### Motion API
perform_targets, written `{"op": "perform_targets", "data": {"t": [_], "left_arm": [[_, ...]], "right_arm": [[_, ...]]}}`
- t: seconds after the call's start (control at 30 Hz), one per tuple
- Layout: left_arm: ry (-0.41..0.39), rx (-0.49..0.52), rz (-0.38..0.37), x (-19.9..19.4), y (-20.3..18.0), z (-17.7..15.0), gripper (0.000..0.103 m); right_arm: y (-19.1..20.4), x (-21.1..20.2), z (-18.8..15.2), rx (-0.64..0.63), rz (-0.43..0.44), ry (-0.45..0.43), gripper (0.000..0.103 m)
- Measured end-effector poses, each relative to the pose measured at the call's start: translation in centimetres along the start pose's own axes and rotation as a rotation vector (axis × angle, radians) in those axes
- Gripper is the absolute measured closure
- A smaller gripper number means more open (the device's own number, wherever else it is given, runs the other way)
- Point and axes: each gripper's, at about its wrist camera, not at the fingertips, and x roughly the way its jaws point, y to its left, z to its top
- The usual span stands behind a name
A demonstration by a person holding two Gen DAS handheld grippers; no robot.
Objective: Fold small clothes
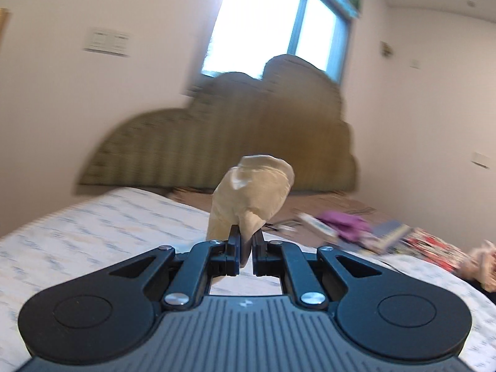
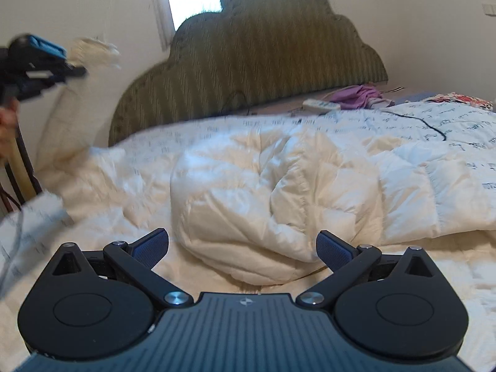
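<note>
Spreading, a quilt covers the apparently padded-headboard bed

Blurred, clipped and unreadable regions

Left wrist view: headboard and wall switch plate are motion-smeared; items at right unidentifiable. Right wrist view: left gripper blurred at upper left, cut by frame edge; quilt print illegible.

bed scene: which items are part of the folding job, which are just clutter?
Job:
- cream garment, one end lifted
- left gripper, shut on cream garment
- right gripper, open

Clutter:
- purple cloth
- white remote
- black cable
- headboard
</note>
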Motion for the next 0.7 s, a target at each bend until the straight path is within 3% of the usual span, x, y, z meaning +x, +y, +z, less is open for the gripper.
{"op": "perform_targets", "data": {"t": [0.1, 0.27, 0.43, 0.63, 0.7], "left_arm": [[0.009, 0.036, -0.068, 0.3, -3.3, -1.1, 0.096], [0.063, 0.095, -0.170, 1.0, -8.7, -3.7, 0.096], [0.134, 0.132, -0.231, 1.8, -12.2, -6.2, 0.096], [0.269, 0.169, -0.302, 3.1, -15.7, -9.4, 0.096], [0.315, 0.199, -0.316, 3.7, -16.9, -10.6, 0.088]], "right_arm": [[-1.0, -1.9, 0.7, 0.010, -0.054, -0.034, 0.000], [-3.8, -3.7, 0.4, 0.069, -0.146, -0.012, 0.000], [-6.5, -5.0, -0.8, 0.191, -0.159, -0.004, 0.000], [-7.8, -6.0, -1.9, 0.231, -0.188, -0.005, 0.000], [-8.1, -6.1, -2.2, 0.244, -0.190, 0.000, 0.000]]}}
